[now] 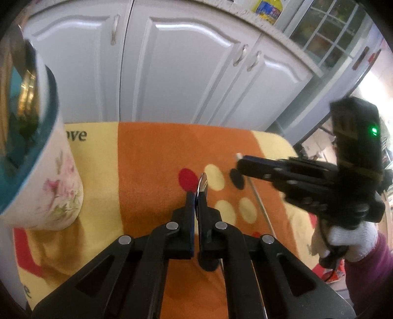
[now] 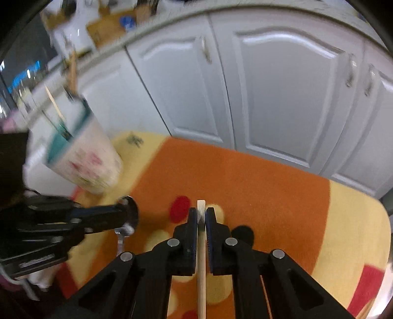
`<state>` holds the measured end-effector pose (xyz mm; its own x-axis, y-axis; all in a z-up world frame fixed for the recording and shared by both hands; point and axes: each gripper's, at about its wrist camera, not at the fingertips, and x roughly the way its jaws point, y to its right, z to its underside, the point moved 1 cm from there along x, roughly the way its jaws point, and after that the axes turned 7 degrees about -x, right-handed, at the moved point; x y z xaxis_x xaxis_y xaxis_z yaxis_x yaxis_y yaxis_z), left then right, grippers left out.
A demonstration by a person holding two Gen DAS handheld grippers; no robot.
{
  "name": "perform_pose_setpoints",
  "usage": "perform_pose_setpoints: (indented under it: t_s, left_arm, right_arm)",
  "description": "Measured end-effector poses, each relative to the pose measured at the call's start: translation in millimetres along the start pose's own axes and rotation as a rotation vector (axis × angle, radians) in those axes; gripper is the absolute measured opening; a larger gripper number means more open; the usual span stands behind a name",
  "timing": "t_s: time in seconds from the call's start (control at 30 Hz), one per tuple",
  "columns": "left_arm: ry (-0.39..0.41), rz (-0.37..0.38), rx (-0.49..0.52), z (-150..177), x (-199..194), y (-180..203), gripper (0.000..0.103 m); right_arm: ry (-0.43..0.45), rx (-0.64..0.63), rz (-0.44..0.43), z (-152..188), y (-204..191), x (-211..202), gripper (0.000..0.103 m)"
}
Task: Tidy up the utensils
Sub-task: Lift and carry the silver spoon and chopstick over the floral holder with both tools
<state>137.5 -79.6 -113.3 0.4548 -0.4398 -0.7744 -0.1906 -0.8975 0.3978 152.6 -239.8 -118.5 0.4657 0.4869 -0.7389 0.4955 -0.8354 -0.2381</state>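
My left gripper [image 1: 196,196] is shut on a metal spoon [image 1: 202,184], whose bowl sticks out edge-on past the fingertips. It also shows in the right wrist view [image 2: 127,216], with the spoon [image 2: 120,235] hanging below it. My right gripper [image 2: 201,213] is shut on a pale wooden chopstick [image 2: 201,265] that runs back between the fingers. In the left wrist view the right gripper [image 1: 243,163] holds the chopstick [image 1: 260,203] above the cloth. A floral cup with a teal rim [image 1: 59,189] stands at the left; it also shows blurred in the right wrist view [image 2: 86,157], with sticks inside.
An orange and yellow cloth with dots [image 1: 152,171] covers the table. White cabinet doors [image 1: 181,68] stand right behind it. A gloved hand [image 1: 348,243] holds the right gripper. A cluttered counter [image 2: 105,22] runs above the cabinets.
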Motion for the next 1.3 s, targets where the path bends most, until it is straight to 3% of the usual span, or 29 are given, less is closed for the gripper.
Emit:
perform_pose_setpoints:
  t_s: [0.23,0.7,1.0,1.3]
  left_arm:
    - [0.074,0.021,0.039,-1,-43,16,0.000]
    - [0.256,0.001,0.044,-13,-147,14,0.001]
    - [0.444,-0.122,-0.012,-64,-226,-30,0.001]
    - [0.533,-0.314,-0.006,-90,-237,-74,0.001]
  right_arm:
    - [0.158,0.019,-0.023,1,-19,-59,0.006]
    - [0.311,-0.053,-0.041,-21,-64,-112,0.006]
    - [0.451,-0.088,-0.106,-84,-112,-114,0.006]
    - [0.524,-0.105,-0.132,-152,-157,-73,0.006]
